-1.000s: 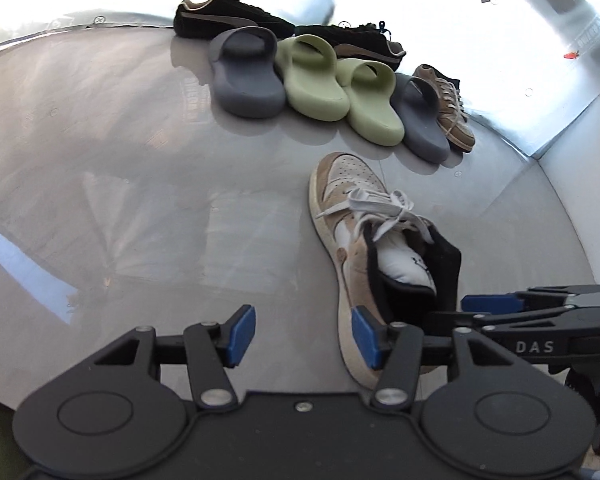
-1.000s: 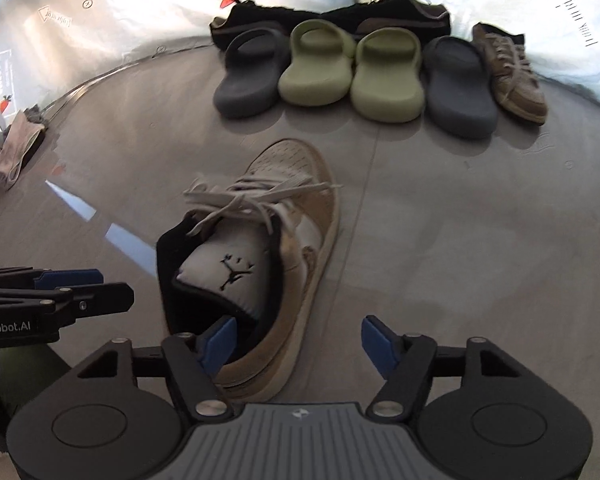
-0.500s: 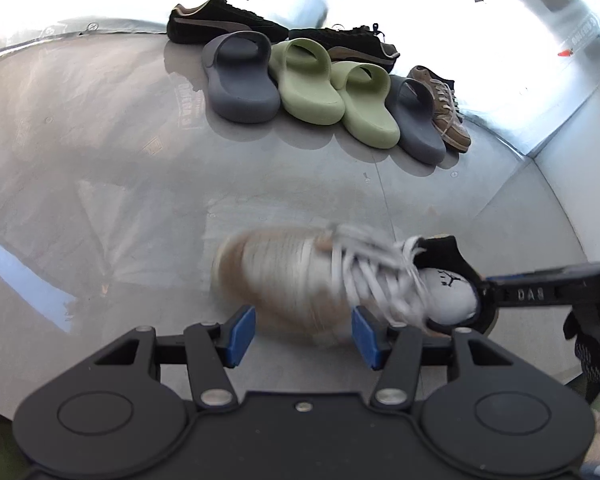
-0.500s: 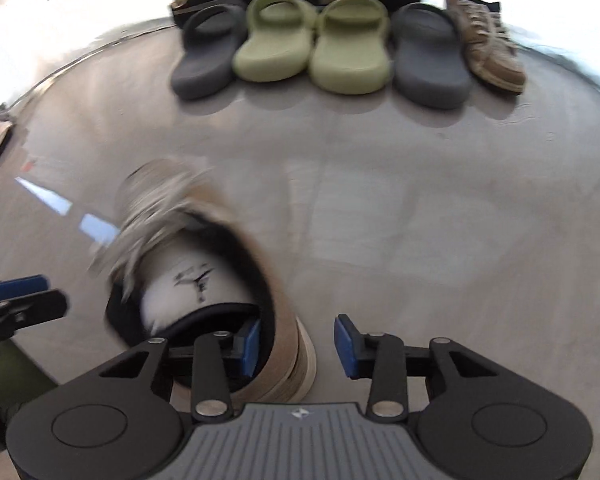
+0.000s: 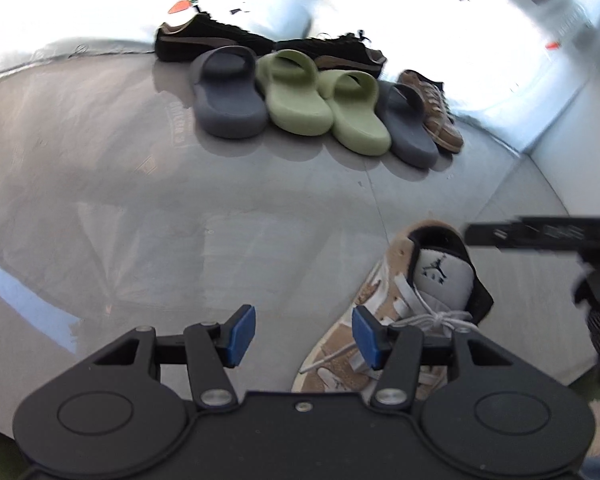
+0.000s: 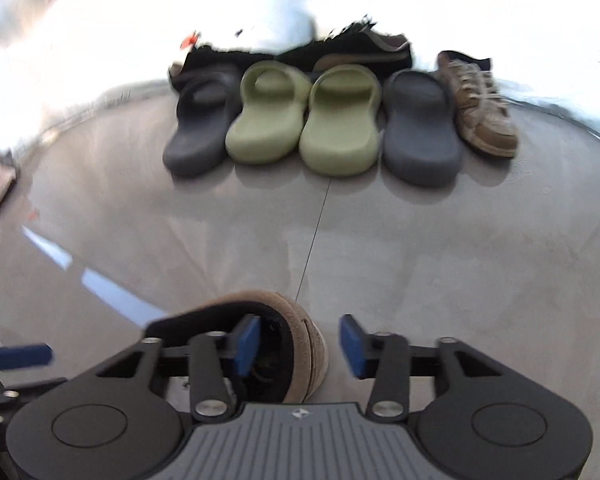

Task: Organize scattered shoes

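right wrist view: tan sneaker [image 6: 300, 336] sits at six o'clock, its heel wall between the right gripper [image 6: 299, 344] pads, whose jaws have just been opening. re-pinch before lifting toward twelve o'clock row. left gripper [image 5: 298, 340] spread, empty.
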Motion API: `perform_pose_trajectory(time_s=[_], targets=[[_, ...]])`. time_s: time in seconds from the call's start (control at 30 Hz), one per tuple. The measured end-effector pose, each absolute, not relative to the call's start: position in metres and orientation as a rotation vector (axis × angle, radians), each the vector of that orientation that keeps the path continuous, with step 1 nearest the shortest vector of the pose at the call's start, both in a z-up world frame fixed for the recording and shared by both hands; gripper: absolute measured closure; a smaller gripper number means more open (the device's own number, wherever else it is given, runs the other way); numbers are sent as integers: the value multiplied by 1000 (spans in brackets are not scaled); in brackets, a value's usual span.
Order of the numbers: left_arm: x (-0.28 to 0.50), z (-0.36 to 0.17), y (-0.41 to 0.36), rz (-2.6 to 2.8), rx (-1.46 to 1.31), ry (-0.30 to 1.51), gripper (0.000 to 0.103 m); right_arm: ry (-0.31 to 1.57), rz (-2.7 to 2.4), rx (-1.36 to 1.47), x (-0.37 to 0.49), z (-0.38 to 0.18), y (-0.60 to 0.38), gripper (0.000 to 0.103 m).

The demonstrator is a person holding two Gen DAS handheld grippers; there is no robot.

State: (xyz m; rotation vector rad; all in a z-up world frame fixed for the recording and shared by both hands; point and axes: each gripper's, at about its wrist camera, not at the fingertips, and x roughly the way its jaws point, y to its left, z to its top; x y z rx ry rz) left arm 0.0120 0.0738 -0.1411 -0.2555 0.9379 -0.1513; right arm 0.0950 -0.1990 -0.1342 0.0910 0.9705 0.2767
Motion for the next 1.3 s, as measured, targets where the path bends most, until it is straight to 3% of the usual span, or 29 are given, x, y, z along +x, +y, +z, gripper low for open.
perform_pose_trajectory(time_s=[0.17,0.33,0.5,0.83,1.3], targets=[[18,-146,86,-109,-328,938,49,1081,366,251,67,-142,-205,32],[23,-145,86,-103,-341,933,49,1204,368,412,76,-176,-205,57],[19,-144,85,-92,-340,921,49,1210,365,523,85,-186,-209,60],[10,-144,110,32,-392,886,49,1156,438,416,142,-188,-157,67],[24,-137,117,74,-379,854,49,1103,485,358,200,-185,-97,66]])
